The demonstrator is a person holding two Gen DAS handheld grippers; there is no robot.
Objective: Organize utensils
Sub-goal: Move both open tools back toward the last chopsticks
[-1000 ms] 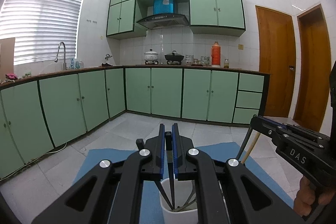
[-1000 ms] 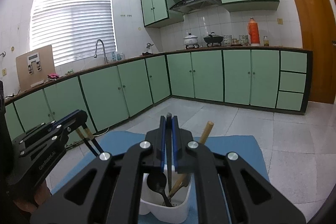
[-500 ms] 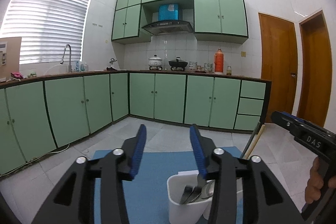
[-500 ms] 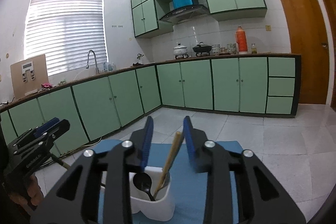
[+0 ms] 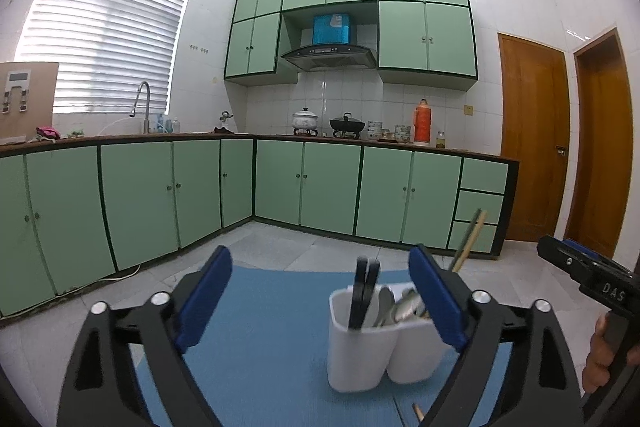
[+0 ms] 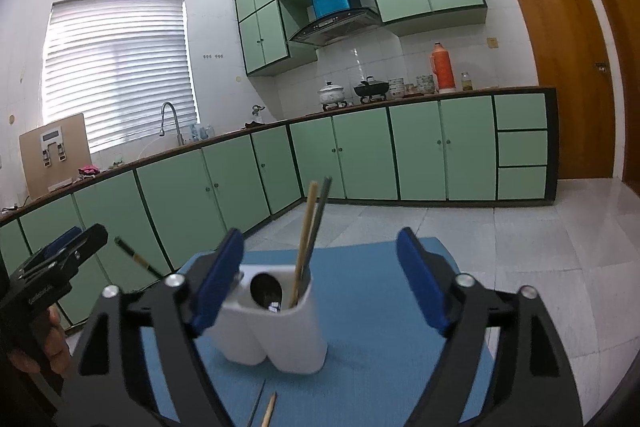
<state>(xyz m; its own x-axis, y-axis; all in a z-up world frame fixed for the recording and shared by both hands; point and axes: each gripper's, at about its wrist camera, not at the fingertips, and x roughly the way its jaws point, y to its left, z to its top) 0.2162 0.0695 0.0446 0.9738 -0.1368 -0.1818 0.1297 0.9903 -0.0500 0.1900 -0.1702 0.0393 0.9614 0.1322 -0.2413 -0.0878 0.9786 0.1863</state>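
Observation:
A white two-compartment utensil holder stands on a blue mat. It holds black chopsticks, metal spoons and a wooden and a grey chopstick. My left gripper is open and empty, just left of and behind the holder. In the right wrist view the holder shows a dark spoon and the two long chopsticks. My right gripper is open and empty around the holder. The left gripper also shows there at the left edge.
Two loose chopstick tips lie on the mat in front of the holder. The mat lies on a tiled floor. Green cabinets run along the left and back walls. Wooden doors stand at the right.
Both grippers have opened and pulled back and up from the holder. The black chopsticks and the wooden and grey chopsticks they held now stand in the holder.

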